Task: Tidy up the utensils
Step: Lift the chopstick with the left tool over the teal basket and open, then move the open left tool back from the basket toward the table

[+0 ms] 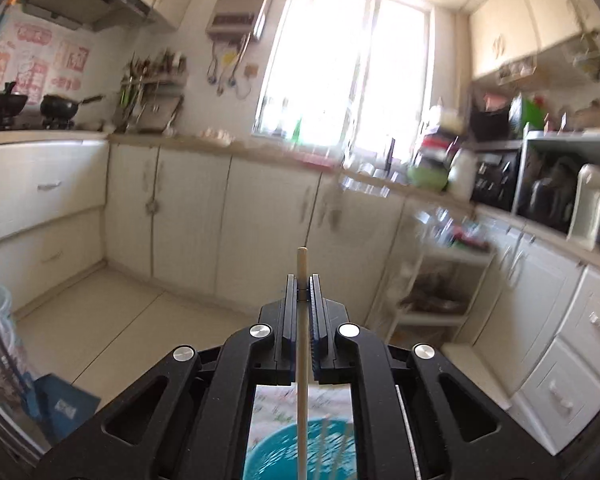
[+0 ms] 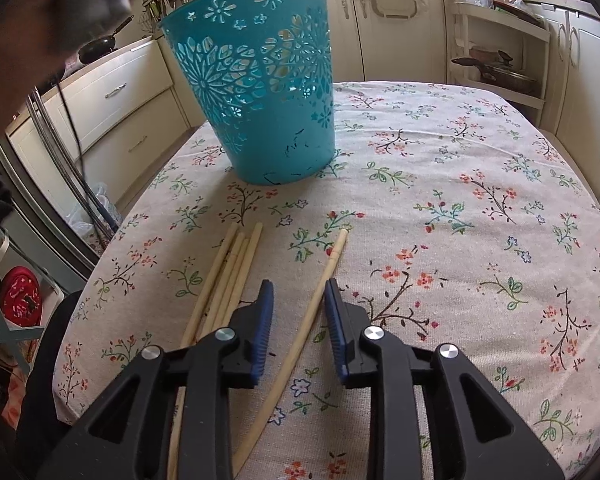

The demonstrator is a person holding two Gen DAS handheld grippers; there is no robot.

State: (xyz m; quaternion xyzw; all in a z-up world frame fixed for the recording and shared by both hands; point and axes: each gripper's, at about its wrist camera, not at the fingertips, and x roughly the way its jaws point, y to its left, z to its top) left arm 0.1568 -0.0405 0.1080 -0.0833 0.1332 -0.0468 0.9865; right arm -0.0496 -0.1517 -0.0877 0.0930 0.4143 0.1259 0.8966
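On the flower-printed tablecloth (image 2: 440, 184), at 9 o'clock of the right gripper (image 2: 298, 294), a bundle of pale wooden chopsticks (image 2: 230, 276) lies side by side, not yet collected. At 12 o'clock stands the teal perforated plastic basket (image 2: 260, 80), upright, open end up to receive utensils. One single pale wooden chopstick (image 2: 320, 284) lies between the right gripper's spread blue pads (image 2: 262, 320), touching neither; the jaws straddle it, evidently to close on its shaft. The left gripper (image 1: 303, 292) has its fingers pressed together on a pale wooden chopstick (image 1: 302, 264), held lengthwise along the fingers; the basket rim (image 1: 268, 440) shows at 6 o'clock below it, suggesting a drop into the basket.
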